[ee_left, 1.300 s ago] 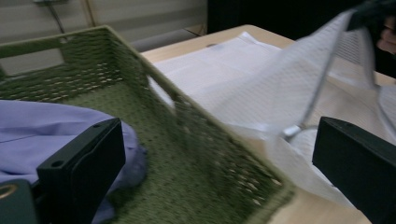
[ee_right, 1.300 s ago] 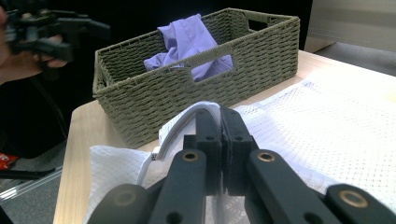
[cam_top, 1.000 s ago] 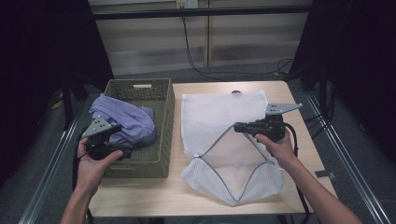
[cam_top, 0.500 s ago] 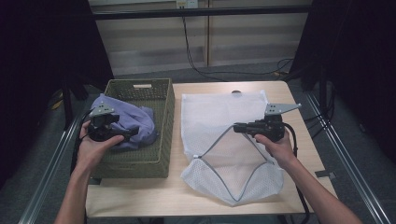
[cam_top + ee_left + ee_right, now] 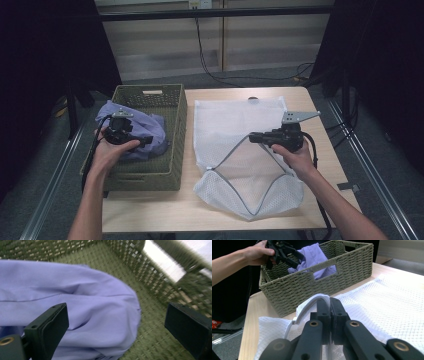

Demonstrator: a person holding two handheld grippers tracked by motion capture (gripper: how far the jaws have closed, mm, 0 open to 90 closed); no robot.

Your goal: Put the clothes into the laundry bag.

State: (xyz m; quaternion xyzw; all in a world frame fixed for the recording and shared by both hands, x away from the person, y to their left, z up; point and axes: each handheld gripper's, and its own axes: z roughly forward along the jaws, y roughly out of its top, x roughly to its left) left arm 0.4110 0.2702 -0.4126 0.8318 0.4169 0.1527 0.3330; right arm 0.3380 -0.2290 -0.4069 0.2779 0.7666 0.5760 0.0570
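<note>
My left claw (image 5: 115, 322) hangs with jaws spread wide over the purple garment (image 5: 75, 305), which lies heaped in the woven basket (image 5: 176, 125) right under and ahead of it; the pads press on nothing. The basket's walls ring the cloth closely, with bare floor showing toward my right jaw. Across that wall, my right claw (image 5: 329, 302) is clamped on the zipper edge of the white mesh bag (image 5: 235, 125), lifting the mouth. The bag lies long from the table's (image 5: 150, 220) far edge toward me, its mouth gaping near the front edge.
</note>
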